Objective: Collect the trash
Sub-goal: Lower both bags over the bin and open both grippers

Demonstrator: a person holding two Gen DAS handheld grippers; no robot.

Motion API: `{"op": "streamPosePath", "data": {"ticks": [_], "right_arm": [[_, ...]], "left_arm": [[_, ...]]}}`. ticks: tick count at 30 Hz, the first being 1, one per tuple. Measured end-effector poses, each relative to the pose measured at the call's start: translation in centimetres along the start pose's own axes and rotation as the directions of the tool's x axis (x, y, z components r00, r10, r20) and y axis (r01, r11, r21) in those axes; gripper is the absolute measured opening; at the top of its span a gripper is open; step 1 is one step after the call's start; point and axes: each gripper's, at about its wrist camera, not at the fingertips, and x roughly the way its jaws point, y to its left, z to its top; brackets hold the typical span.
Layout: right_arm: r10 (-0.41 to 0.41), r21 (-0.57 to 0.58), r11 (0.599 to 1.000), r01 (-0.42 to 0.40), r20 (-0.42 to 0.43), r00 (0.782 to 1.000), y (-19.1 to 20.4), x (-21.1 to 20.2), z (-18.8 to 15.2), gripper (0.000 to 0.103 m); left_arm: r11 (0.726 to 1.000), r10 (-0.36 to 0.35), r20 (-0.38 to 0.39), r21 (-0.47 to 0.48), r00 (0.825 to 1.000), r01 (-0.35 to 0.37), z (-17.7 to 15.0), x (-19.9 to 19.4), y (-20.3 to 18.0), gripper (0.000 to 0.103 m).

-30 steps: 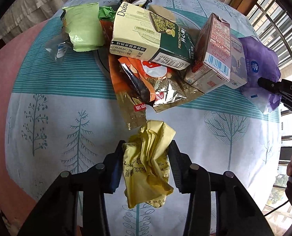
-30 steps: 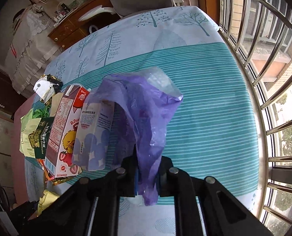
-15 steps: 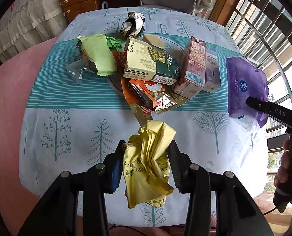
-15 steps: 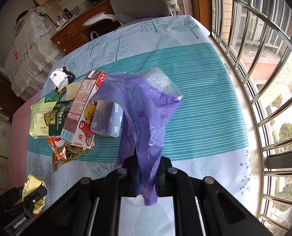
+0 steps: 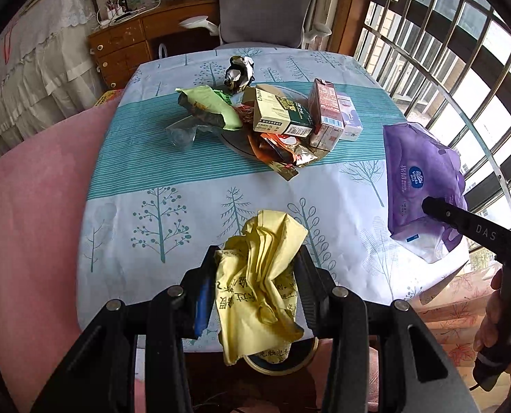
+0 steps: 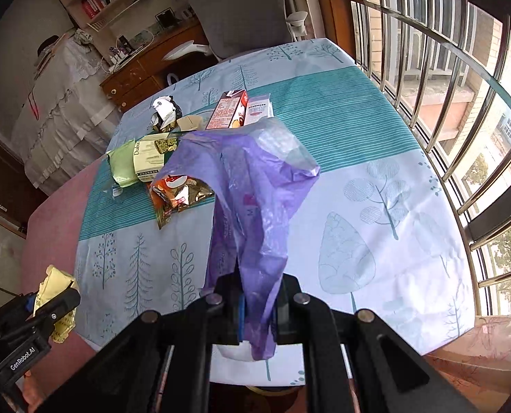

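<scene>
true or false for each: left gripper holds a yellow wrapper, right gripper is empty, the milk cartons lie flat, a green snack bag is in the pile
1. The left gripper holds a crumpled yellow wrapper. True.
2. The right gripper is empty. False: it is shut on a purple plastic bag.
3. The two milk cartons lie flat. False: they stand upright, side by side.
4. A green snack bag lies in the pile on the tablecloth. True.
</scene>
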Motion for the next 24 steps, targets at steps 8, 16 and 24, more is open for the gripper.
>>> {"op": "streamPosePath", "data": {"ticks": [8,16,24], "right_arm": [[-0.028,0.058,0.998,0.027,0.025,0.999,3.6,-4.0,-9.2,0.010],[-0.048,0.019,0.999,0.049,-0.061,0.997,5.2,-5.8,-16.3,0.010],[-0.060,-0.018,0.998,0.058,-0.175,0.983,4.9,-3.8,-20.7,0.010]], "left_arm": [[0.996,-0.064,0.019,0.059,0.998,0.062,-6.1,-3.8,3.3,0.041],[0.988,-0.132,-0.052,0.077,0.990,0.136,-11.7,-4.2,3.2,0.041],[0.989,-0.130,-0.131,0.055,0.983,0.138,-15.3,-1.9,1.6,0.041]]}}
